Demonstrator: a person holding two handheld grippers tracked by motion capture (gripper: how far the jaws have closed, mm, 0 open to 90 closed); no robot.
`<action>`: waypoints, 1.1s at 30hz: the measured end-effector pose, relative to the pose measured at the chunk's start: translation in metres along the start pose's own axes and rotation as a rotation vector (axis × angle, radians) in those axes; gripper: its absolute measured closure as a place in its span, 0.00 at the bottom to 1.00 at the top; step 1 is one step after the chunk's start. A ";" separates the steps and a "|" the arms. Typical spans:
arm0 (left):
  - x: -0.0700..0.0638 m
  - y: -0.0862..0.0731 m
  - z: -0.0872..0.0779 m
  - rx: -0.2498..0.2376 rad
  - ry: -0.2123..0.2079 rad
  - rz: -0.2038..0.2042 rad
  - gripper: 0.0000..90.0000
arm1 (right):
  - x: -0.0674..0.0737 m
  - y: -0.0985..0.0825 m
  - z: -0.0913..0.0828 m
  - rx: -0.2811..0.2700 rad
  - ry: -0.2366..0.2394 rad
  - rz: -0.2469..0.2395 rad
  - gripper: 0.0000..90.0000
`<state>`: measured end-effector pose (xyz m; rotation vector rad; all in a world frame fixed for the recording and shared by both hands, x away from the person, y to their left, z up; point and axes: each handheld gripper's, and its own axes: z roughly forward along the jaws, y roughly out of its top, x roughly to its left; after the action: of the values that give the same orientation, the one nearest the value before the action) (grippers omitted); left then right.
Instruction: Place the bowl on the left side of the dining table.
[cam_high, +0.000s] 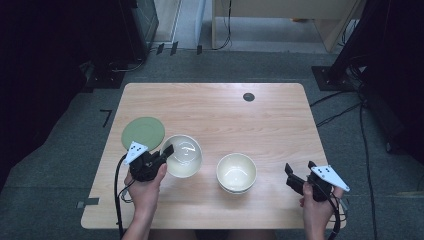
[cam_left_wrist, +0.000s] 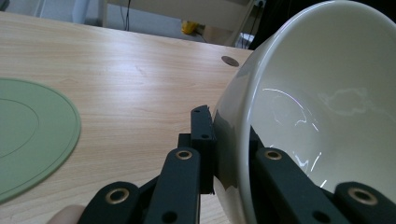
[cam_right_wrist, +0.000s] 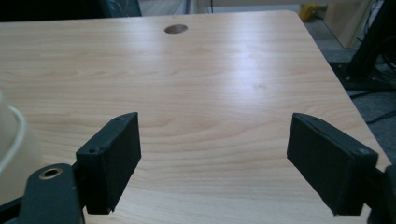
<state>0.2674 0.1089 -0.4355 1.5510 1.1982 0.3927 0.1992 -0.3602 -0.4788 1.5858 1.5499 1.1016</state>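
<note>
1. Glossy white bowl (cam_high: 183, 156), near left on the table (cam_high: 250, 120): my left gripper (cam_left_wrist: 229, 154) pinches its rim, one jaw inside, one outside, so it tips as I hold it.
2. The green plate (cam_high: 143, 132) lies just left.
3. My right gripper (cam_right_wrist: 215, 163) gapes, holding nothing, right of the second bowl (cam_high: 236, 172), probably ready.

A light wooden worktop (cam_high: 240, 120) with a small round dark grommet (cam_high: 248, 97) stands on grey carpet floor (cam_high: 65, 165). Pale wooden furniture (cam_high: 280, 10) lies beyond it; black cables (cam_high: 367, 150) trail at right, dark equipment (cam_high: 125, 30) at left
</note>
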 end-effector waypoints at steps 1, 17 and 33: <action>0.000 0.000 0.000 0.000 0.000 0.000 0.94 | 0.000 0.000 0.000 0.000 0.000 0.000 0.20; 0.026 0.002 -0.013 -0.030 0.075 -0.009 0.94 | -0.027 -0.020 0.017 0.110 -0.069 0.005 0.17; 0.053 0.006 -0.025 -0.046 0.137 -0.027 0.94 | -0.037 -0.029 0.030 0.212 -0.092 -0.010 0.16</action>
<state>0.2742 0.1678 -0.4391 1.4858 1.3055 0.5117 0.2151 -0.3909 -0.5225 1.7404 1.6552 0.8693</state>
